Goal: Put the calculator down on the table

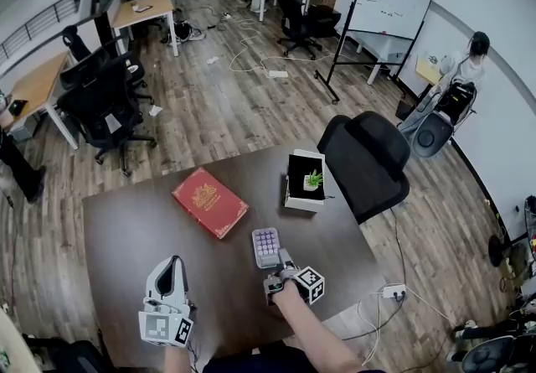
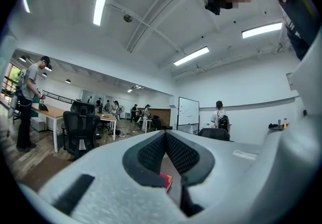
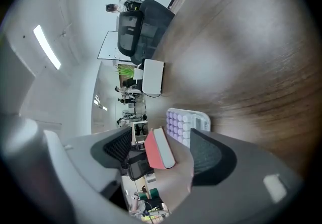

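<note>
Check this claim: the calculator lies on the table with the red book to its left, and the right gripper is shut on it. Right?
No. The right gripper is not shut on the calculator: the right gripper view shows its jaws apart, with the calculator lying free on the table. The red book is to its left.

white left tongs (image 1: 173, 266) and right tongs (image 1: 279, 262), black ribbed pads (image 2: 151, 153), checkered marker cubes (image 1: 311, 284).

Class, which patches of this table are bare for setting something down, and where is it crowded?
Bare: the table left of the red book and left gripper; also between plant box and near-right edge. Crowded: around the calculator by the right gripper.
</note>
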{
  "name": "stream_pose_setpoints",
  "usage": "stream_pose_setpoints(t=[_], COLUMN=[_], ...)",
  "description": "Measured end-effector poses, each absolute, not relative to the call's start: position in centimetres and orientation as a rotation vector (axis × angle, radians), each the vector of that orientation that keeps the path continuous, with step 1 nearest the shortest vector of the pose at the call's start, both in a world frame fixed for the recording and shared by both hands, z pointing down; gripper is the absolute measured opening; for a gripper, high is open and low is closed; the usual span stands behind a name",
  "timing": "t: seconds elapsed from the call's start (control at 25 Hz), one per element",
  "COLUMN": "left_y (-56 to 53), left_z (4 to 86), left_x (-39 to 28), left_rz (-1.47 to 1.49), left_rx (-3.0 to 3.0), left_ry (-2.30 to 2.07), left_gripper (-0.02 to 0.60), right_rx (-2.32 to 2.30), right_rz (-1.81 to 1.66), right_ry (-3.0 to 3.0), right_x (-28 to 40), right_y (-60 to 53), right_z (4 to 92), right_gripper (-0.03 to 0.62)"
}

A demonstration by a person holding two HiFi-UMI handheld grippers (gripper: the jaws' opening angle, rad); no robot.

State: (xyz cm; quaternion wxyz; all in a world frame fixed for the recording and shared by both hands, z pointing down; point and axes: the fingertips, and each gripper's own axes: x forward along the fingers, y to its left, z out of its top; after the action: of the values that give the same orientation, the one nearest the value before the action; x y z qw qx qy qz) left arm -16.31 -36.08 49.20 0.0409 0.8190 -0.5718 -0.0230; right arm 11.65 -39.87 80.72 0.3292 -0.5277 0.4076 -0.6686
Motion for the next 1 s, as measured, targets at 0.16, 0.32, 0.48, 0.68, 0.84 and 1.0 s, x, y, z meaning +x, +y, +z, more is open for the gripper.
stream_pose_setpoints(t=[0.16, 0.32, 0.48, 0.68, 0.84, 1.0], left_y=[-35.9, -35.9, -35.8, -35.5, -35.6, -35.9], left_z=[49.2, 49.4, 49.1, 48.9, 49.2, 49.4], left_x=[-16.3, -16.4, -16.5, -15.9, -15.1, -14.2], left_rz=[-0.068, -0.068, -0.064, -0.064, -0.066, -0.068], left_rx=[2.508, 2.505, 2.504, 2.512, 2.517, 2.52], left_ry=[-1.755, -1.762, -1.773, -1.771, -1.758, -1.738], left_gripper=[-0.002, -0.002, -0.002, -0.002, -0.002, -0.002], right_rx=[-1.306, -1.215, -1.14, -1.093, -1.063, -1.038], right_rz=[-1.678, -1.573, -1.48, -1.357, -1.273, -1.229], right_ry=[1.119, 1.201, 1.277, 1.358, 1.431, 1.463], right_x=[11.8, 12.3, 13.0, 15.7, 17.6, 19.0], right_y=[-41.2, -42.6, -42.9, -42.6, -42.2, -41.5], right_z=[77.0, 71.5, 65.5, 60.1, 56.5, 54.6], right_gripper=[0.374, 0.371, 0.371, 0.37, 0.371, 0.371])
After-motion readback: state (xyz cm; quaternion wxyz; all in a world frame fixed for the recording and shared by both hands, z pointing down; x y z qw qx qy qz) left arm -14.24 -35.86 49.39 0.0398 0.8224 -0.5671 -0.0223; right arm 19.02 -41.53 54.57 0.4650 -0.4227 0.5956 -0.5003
